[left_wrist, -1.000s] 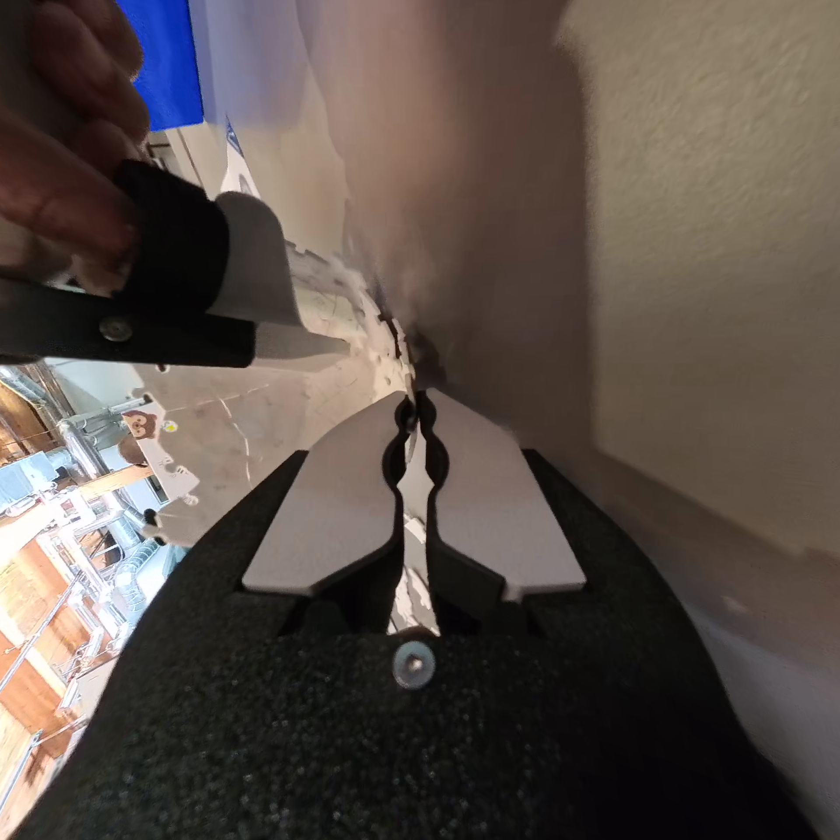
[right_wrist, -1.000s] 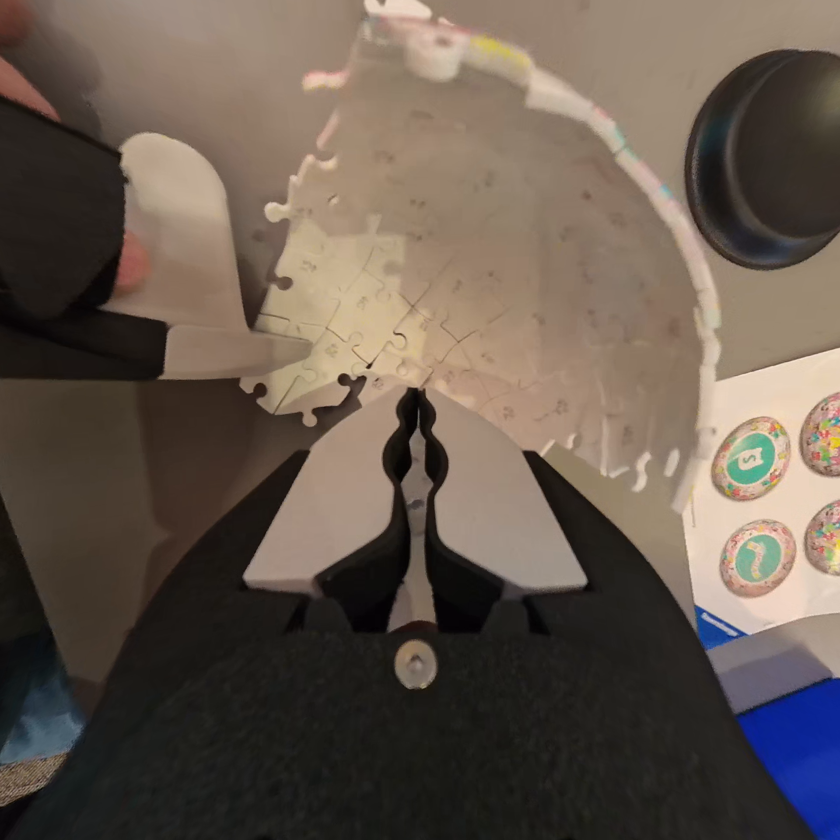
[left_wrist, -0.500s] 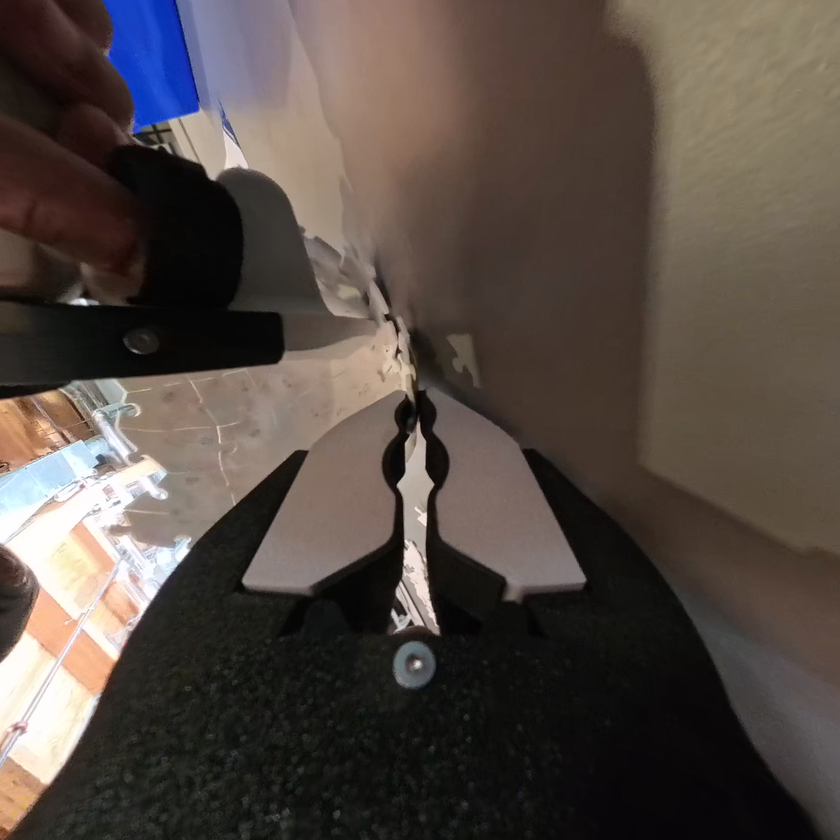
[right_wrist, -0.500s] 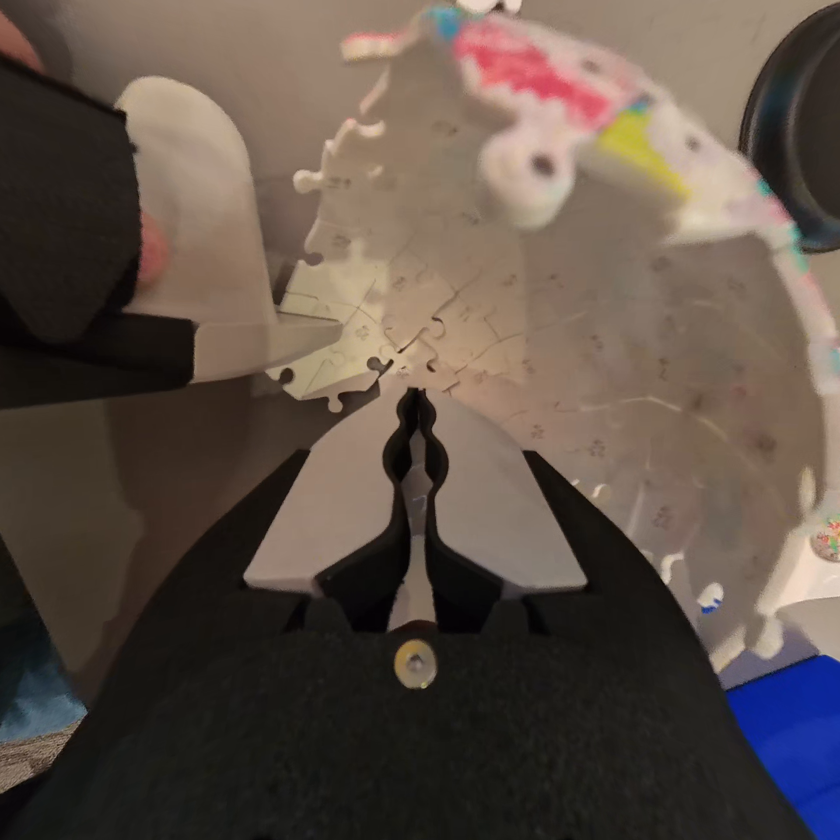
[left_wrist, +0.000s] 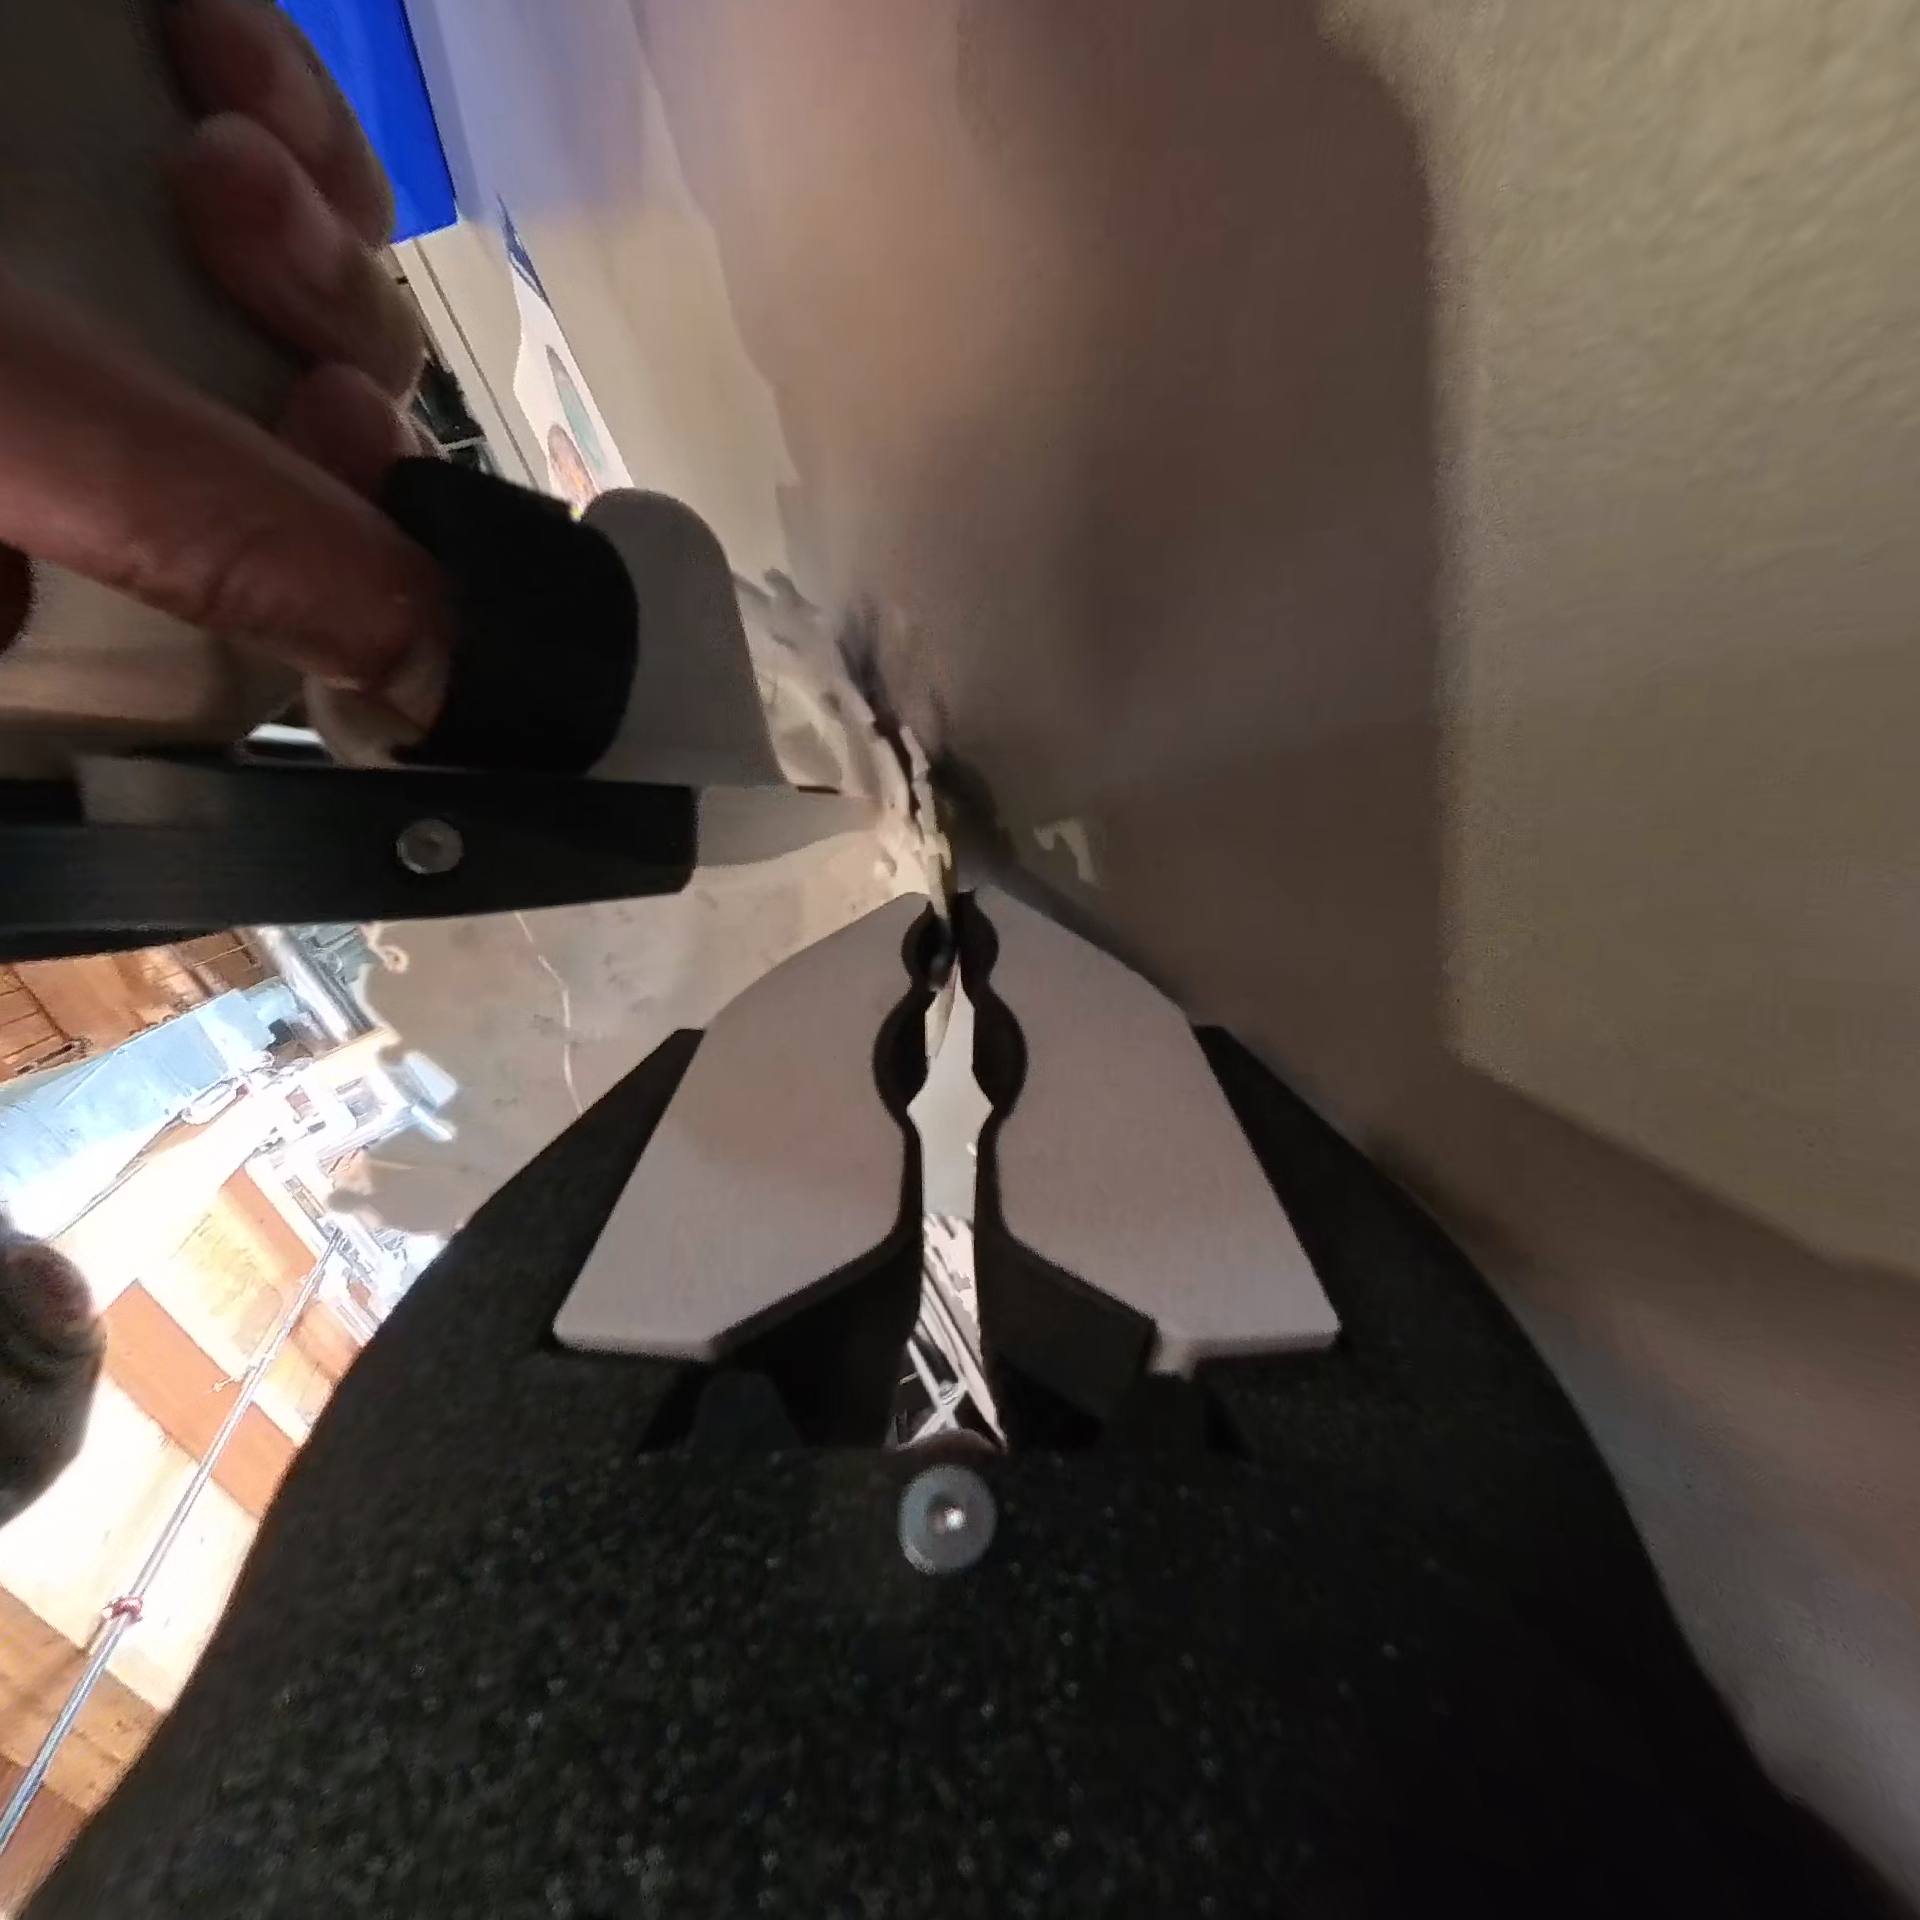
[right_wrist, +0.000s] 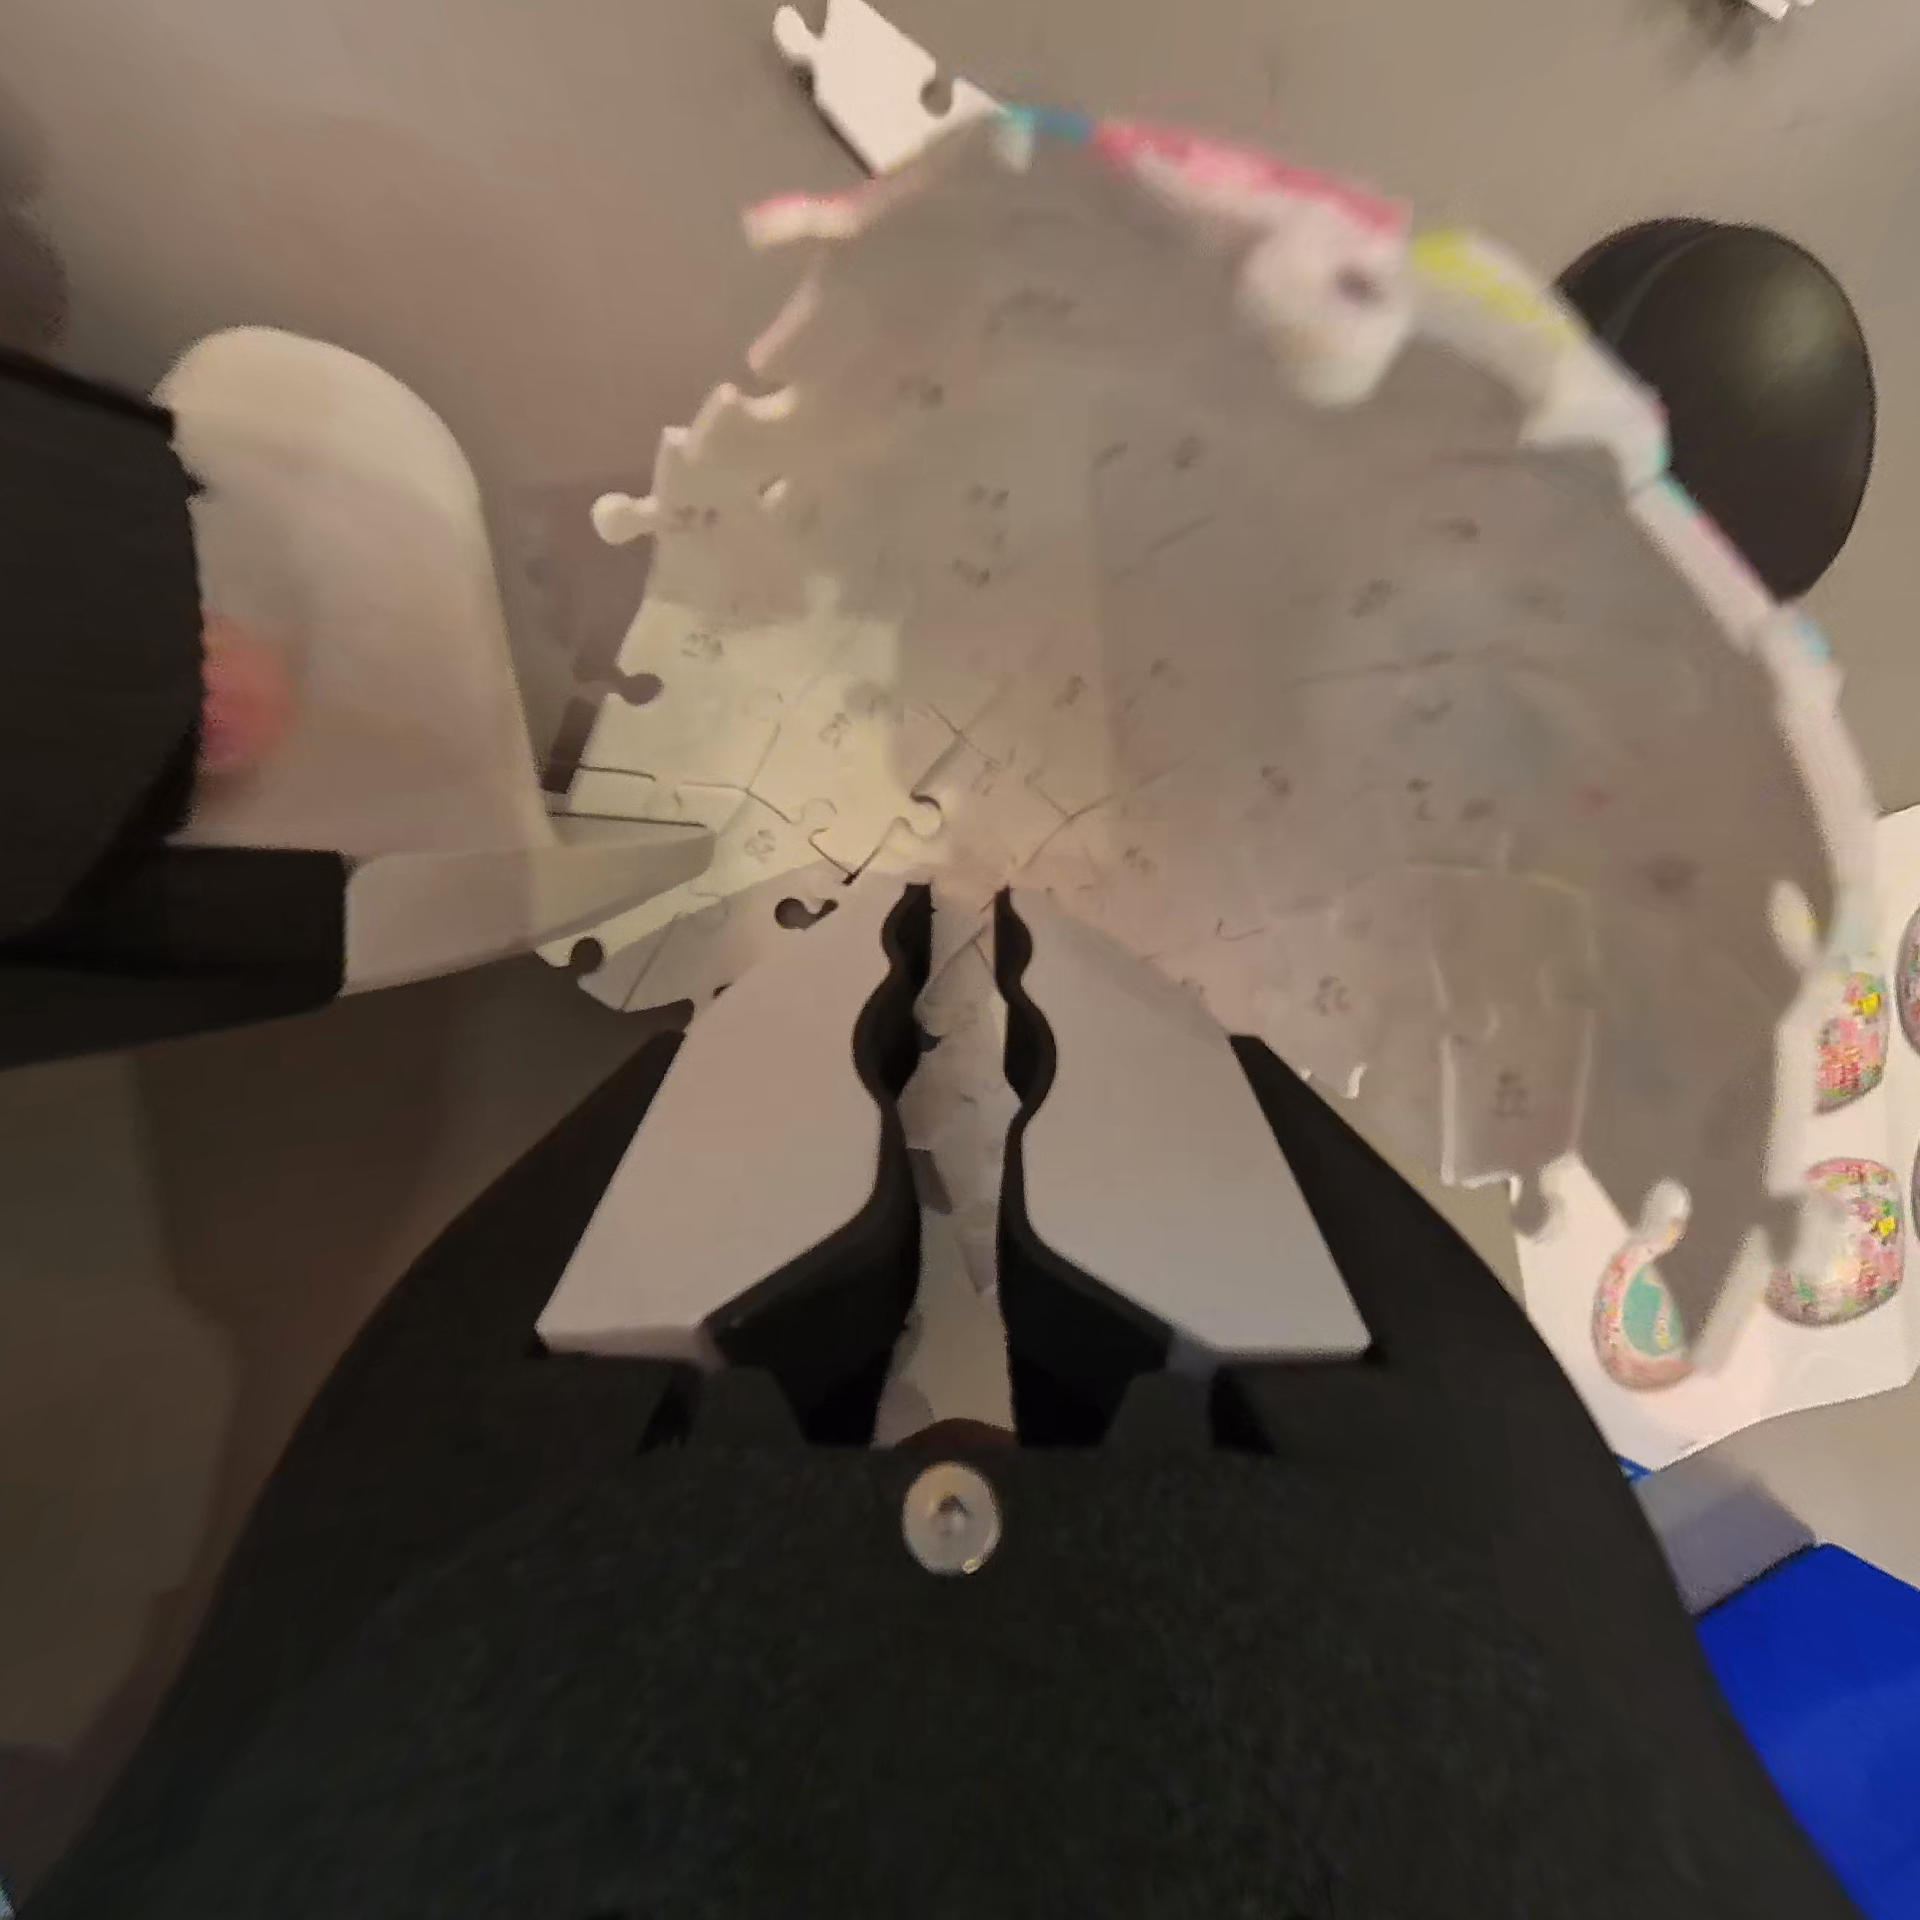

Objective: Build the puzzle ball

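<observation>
The half-built puzzle ball is a curved white shell (right_wrist: 1247, 675) of joined pieces with a coloured outer rim, held up in the air over the grey table (right_wrist: 416, 156). My right gripper (right_wrist: 958, 899) has its jaws a narrow gap apart, closed on the shell's lower edge. My left gripper (left_wrist: 951, 912) is shut on the same shell (left_wrist: 623, 977), seen edge-on. In the right wrist view its fingers (right_wrist: 623, 873) pinch the shell's left edge. The right gripper's fingers (left_wrist: 790, 821) and a hand show at the left of the left wrist view.
A loose white puzzle piece (right_wrist: 873, 83) lies on the table beyond the shell; another (left_wrist: 1070, 842) shows in the left wrist view. A black round object (right_wrist: 1745, 395) sits at the right. A white sheet with round coloured pictures (right_wrist: 1849, 1278) and a blue surface (right_wrist: 1849, 1621) lie lower right. My hands' fingertips stand some 4 cm from each other. From the right gripper's tips to the black round object (right_wrist: 1745, 395) is close to 15 cm.
The shell has turned and tilted between the two grippers, its coloured rim swinging toward me. The right gripper's jaws stand slightly wider than before. The left gripper stays shut.
</observation>
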